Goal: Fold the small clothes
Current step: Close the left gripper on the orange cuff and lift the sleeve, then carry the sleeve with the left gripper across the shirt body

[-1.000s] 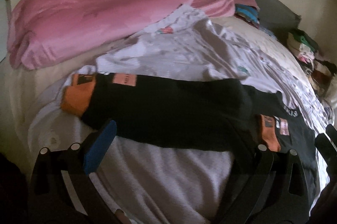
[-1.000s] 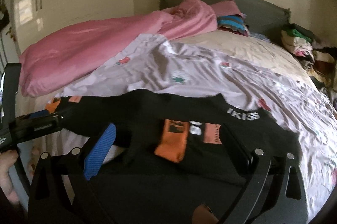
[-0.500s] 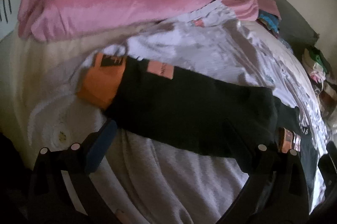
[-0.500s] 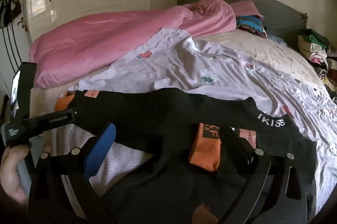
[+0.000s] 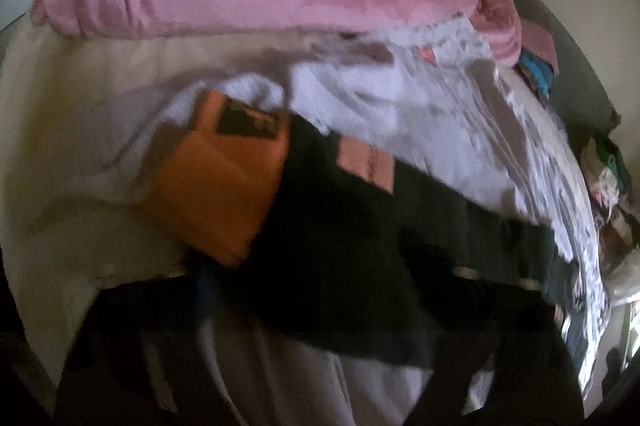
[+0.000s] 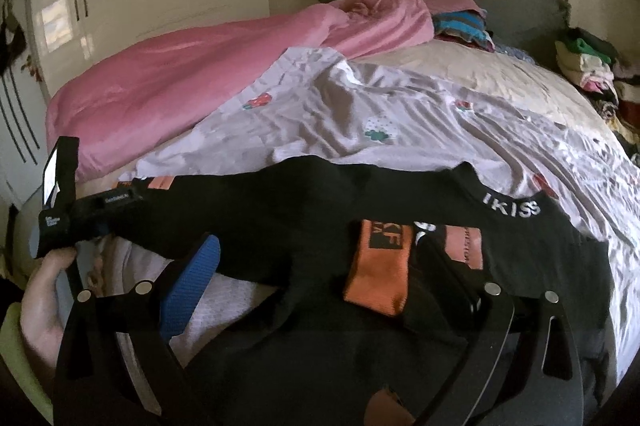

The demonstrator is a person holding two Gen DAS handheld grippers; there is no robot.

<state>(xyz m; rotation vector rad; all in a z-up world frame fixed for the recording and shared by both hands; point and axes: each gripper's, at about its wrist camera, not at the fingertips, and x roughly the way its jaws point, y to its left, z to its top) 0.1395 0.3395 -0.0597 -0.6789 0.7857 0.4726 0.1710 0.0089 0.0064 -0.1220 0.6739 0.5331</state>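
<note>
Garment position: the black top (image 6: 304,222) lies spread across the near part of the bed (image 6: 460,77), on a pale printed sheet (image 6: 320,113), with its collar lettering toward the right. One sleeve extends to the left and ends in an orange cuff (image 5: 216,185); the other sleeve is folded inward, so its orange cuff (image 6: 380,266) rests on the chest area beside a pink patch (image 6: 464,246). Left claw (image 5: 320,306): the left wrist view is blurred and dark; the jaws have just been closing, and the black sleeve fabric lies between them close to the cuff, but whether the pads press on it cannot be told. In the right wrist view a hand (image 6: 44,306) carries this tool at the left sleeve end. Right claw (image 6: 316,274): the jaws stand wide apart over the body of the top, with the blue pad (image 6: 192,286) on the left and the dark finger on the right next to the folded cuff; nothing is gripped. A pink duvet (image 6: 180,77) is bunched along the far left of the bed, and stacked clothes (image 6: 588,65) sit at the far right.
</note>
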